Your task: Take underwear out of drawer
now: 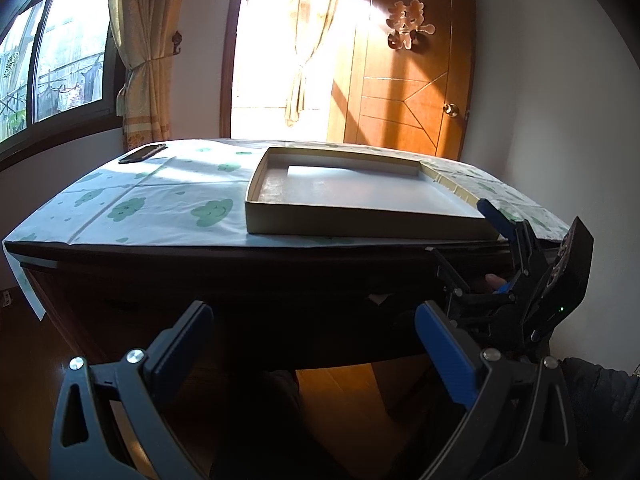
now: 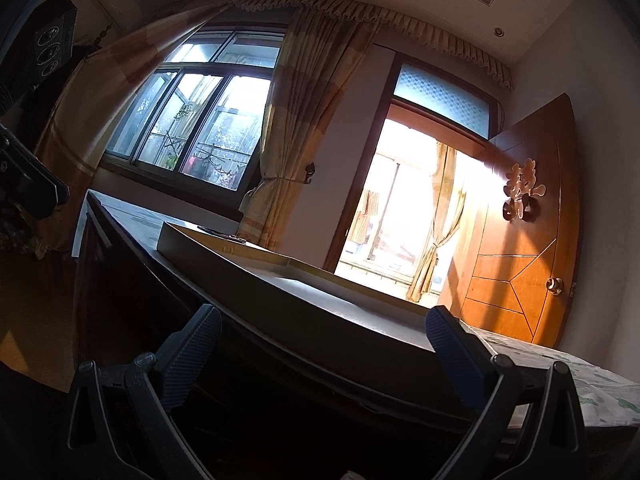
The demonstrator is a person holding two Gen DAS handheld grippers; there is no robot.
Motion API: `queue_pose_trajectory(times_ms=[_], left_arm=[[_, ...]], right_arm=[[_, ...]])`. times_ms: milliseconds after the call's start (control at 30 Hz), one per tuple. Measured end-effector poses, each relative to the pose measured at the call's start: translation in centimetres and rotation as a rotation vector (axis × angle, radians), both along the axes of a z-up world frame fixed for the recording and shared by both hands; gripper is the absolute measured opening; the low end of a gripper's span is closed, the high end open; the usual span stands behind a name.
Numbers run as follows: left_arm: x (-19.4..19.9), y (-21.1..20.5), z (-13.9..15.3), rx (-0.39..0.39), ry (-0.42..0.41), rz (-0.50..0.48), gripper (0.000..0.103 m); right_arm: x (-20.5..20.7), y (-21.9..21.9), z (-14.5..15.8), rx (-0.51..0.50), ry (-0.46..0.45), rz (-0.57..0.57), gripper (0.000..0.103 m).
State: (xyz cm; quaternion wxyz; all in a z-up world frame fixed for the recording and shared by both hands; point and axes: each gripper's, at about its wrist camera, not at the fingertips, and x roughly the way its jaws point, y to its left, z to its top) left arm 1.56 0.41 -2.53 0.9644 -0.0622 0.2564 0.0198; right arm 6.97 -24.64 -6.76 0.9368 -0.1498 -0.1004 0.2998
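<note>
A dark wooden desk (image 1: 224, 280) stands in front of me, its front in deep shadow; I cannot make out a drawer or any underwear. An empty shallow cardboard box (image 1: 360, 196) lies on its cloud-print tablecloth (image 1: 160, 204). My left gripper (image 1: 314, 336) is open and empty, below the desk's front edge. My right gripper (image 2: 322, 336) is open and empty too, low against the desk's right front; it also shows in the left wrist view (image 1: 500, 264), at the desk's right corner. The box (image 2: 304, 288) shows edge-on in the right wrist view.
A black phone (image 1: 143, 153) lies at the table's far left corner. Behind stand a curtained window (image 1: 60, 60), a bright balcony doorway (image 1: 296, 52) and an open wooden door (image 1: 416, 80). Wood floor (image 1: 340, 396) shows under the desk.
</note>
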Motion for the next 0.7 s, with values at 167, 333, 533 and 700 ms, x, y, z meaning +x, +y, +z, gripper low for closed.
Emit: queue_pose_trajectory(times_ms=[167,333,533,700], left_arm=[[-0.01,-0.32,-0.03,0.006,0.003,-0.004,0.103],[-0.11,-0.33,0.05,0.005,0.001,-0.003,0.103],[-0.06,-0.03,-0.09,-0.014,0.008,-0.002,0.103],[-0.26,-0.16,0.2,-0.011,-0.003,-0.005,0.103]], right_arm=[[0.1,-0.21,-0.14,-0.004,-0.011,0.0,0.103],[0.06,0.21,-0.56,-0.047,-0.054,-0.026,0.103],[0.09,0.28,-0.69,-0.066,-0.079,-0.029,0.102],[0.18,0.31,-0.7,-0.092,-0.085,-0.027,0.103]])
